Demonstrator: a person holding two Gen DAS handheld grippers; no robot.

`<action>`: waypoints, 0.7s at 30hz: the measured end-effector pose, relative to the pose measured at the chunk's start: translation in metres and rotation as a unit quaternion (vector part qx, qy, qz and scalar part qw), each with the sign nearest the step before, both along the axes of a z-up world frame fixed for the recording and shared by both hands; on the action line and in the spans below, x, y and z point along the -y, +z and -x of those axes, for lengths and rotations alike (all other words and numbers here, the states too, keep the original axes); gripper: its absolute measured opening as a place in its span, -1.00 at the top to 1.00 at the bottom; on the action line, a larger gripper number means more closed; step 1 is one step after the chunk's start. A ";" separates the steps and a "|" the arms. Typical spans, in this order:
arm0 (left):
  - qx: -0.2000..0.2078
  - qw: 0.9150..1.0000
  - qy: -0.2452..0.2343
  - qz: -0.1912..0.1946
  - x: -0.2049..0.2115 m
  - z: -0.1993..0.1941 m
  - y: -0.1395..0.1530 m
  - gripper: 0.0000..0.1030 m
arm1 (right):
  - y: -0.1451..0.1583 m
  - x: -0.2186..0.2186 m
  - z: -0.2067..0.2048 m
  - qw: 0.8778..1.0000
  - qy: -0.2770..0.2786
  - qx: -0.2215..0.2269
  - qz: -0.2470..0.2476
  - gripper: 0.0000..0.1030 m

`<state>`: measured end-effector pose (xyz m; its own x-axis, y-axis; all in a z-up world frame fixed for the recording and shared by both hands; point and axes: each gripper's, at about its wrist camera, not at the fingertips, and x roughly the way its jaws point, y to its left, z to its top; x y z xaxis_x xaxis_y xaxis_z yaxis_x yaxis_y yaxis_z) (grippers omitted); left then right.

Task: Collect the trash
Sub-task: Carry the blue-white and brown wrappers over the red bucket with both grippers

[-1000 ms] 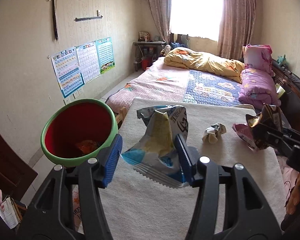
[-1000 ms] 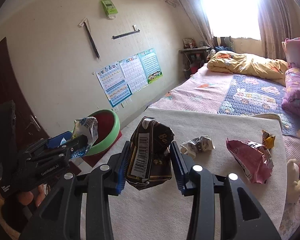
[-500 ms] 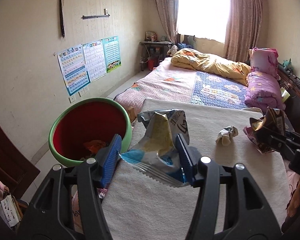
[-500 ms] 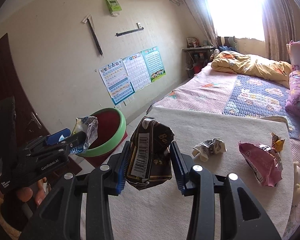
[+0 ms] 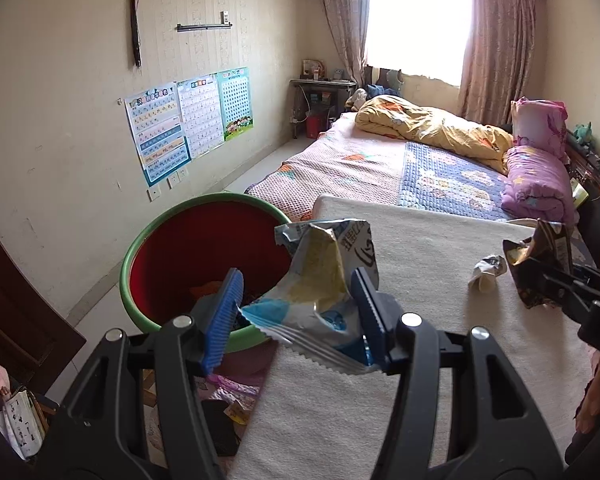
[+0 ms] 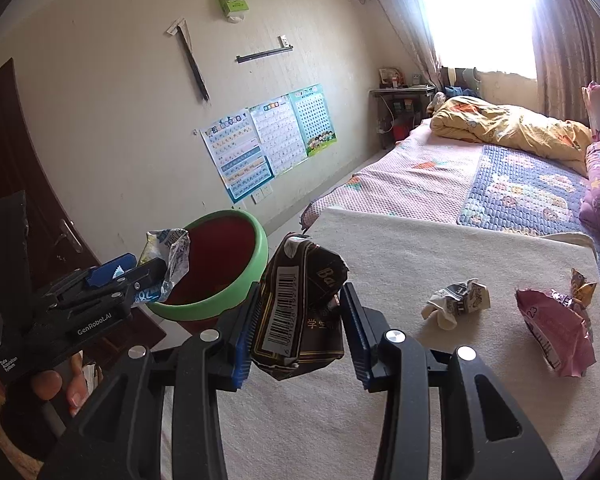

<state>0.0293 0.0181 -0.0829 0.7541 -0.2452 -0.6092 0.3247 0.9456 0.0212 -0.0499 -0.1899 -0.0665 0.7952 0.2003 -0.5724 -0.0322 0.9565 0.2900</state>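
Note:
My left gripper (image 5: 296, 278) is shut on a blue, white and yellow snack bag (image 5: 320, 280), held at the left edge of a cream-covered surface (image 5: 420, 248). Just beyond its left finger stands the red bin with a green rim (image 5: 224, 197), with some scraps inside. My right gripper (image 6: 301, 292) is shut on a crumpled dark brown wrapper with a barcode (image 6: 296, 312). In the right wrist view the left gripper (image 6: 140, 276) and its bag (image 6: 168, 256) hang at the near rim of the bin (image 6: 260, 248). The right gripper (image 5: 540, 276) shows at the right of the left wrist view.
On the cream surface (image 6: 420, 248) lie a crumpled white wrapper (image 6: 456, 300), a pink bag (image 6: 552, 328) and a small orange wrapper (image 6: 582, 284). A bed with quilts (image 5: 420, 152) lies behind. A dark door (image 6: 28, 184) stands at the left. Litter (image 5: 236, 392) lies on the floor below the bin.
Both grippers have moved left toward the bin with their wrappers still held. The bin now sits larger and nearer the middle of the left wrist view.

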 end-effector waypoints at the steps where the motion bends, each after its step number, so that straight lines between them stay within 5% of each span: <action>1: 0.000 1.000 0.002 0.001 -0.005 -0.003 0.000 -0.04 | 0.000 -0.004 -0.004 1.000 0.002 -0.001 0.001 0.25; 21: -0.019 1.000 0.002 0.005 -0.059 -0.058 -0.013 -0.04 | -0.014 -0.065 -0.060 1.000 0.003 -0.021 0.006 0.25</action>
<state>0.0870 0.0767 -0.0959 0.7315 -0.2481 -0.6351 0.3212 0.9470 0.0001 0.0101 -0.1246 -0.0802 0.7686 0.1974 -0.6085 -0.0255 0.9599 0.2792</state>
